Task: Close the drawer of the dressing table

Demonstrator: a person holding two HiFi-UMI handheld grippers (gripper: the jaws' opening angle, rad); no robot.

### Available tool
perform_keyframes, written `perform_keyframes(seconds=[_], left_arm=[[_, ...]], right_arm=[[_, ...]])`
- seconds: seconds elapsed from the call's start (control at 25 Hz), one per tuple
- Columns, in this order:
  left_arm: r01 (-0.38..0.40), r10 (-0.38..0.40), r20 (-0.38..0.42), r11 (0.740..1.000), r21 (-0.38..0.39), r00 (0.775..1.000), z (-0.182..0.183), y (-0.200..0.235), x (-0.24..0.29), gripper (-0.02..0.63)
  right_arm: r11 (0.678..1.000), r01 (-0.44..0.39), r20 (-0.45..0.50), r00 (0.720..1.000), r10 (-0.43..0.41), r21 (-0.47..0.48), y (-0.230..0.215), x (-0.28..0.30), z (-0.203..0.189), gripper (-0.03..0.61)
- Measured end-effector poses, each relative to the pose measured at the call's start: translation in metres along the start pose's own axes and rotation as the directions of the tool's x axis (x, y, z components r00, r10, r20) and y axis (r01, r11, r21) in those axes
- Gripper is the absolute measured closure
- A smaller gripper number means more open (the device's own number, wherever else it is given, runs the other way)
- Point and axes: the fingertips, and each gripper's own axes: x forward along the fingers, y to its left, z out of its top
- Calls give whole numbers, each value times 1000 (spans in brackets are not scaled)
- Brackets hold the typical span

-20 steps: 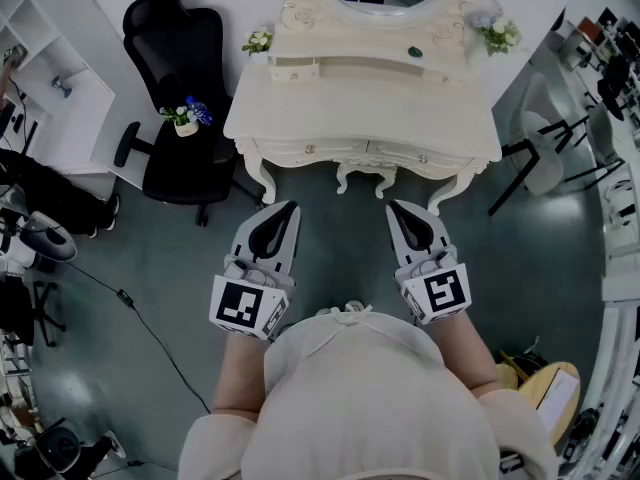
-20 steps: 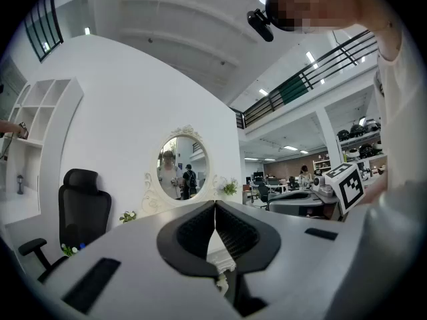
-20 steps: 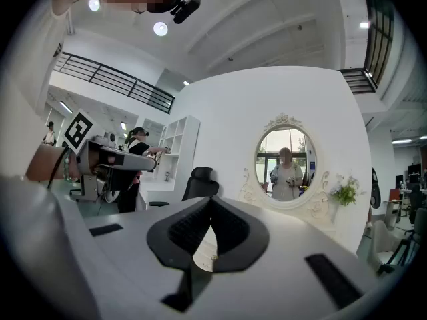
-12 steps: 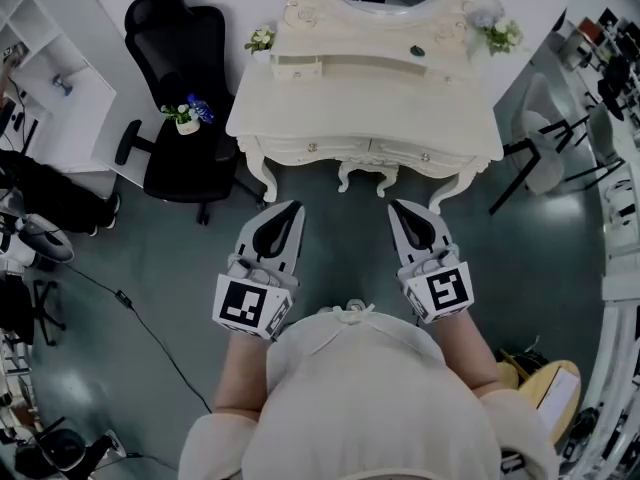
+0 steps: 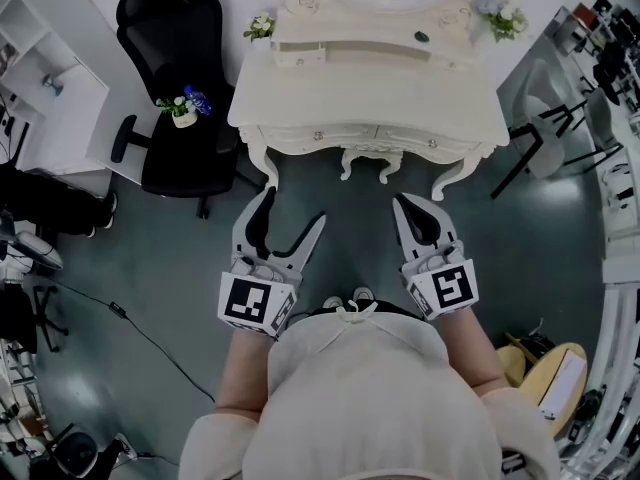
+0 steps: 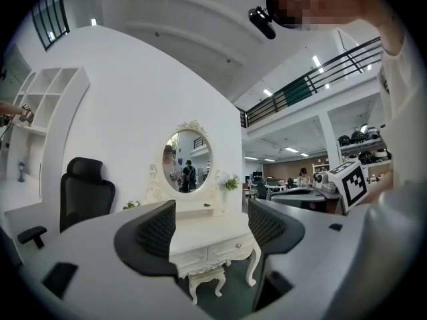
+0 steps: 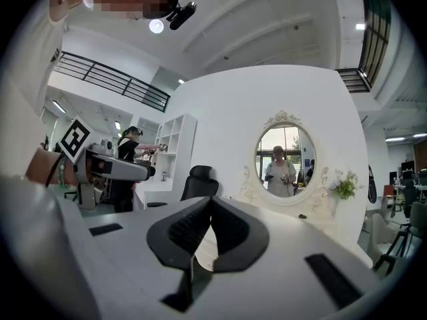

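Note:
The white dressing table [image 5: 370, 88] stands ahead of me against the wall, with two front drawers [image 5: 375, 136] that look flush. A small drawer [image 5: 298, 52] at the left end of its upper shelf seems to stick out a little. My left gripper [image 5: 290, 208] hovers over the floor short of the table, open wide and holding nothing. Between its jaws, in the left gripper view, I see the dressing table [image 6: 210, 242] and its oval mirror [image 6: 187, 161]. My right gripper [image 5: 408, 203] is beside it, shut and empty. Its closed gripper [image 7: 211, 227] hides most of the table; the mirror [image 7: 285, 153] shows above.
A black office chair [image 5: 175, 78] stands left of the table beside a small flower pot [image 5: 180, 113]. White shelves [image 5: 45, 83] are at far left, and a chair [image 5: 545, 128] at the right. A cable [image 5: 130, 318] runs over the floor.
The left gripper's jaws have swung open from shut. Both grippers sit slightly closer to the table. The right gripper stays shut.

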Motion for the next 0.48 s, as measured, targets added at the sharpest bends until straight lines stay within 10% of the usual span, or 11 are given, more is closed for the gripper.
perform_keyframes(seconds=[0.48], left_arm=[[-51, 52, -60, 999, 8, 997, -30, 40, 32, 278]], right_arm=[[997, -66, -20, 998, 66, 40, -13, 54, -32, 572]])
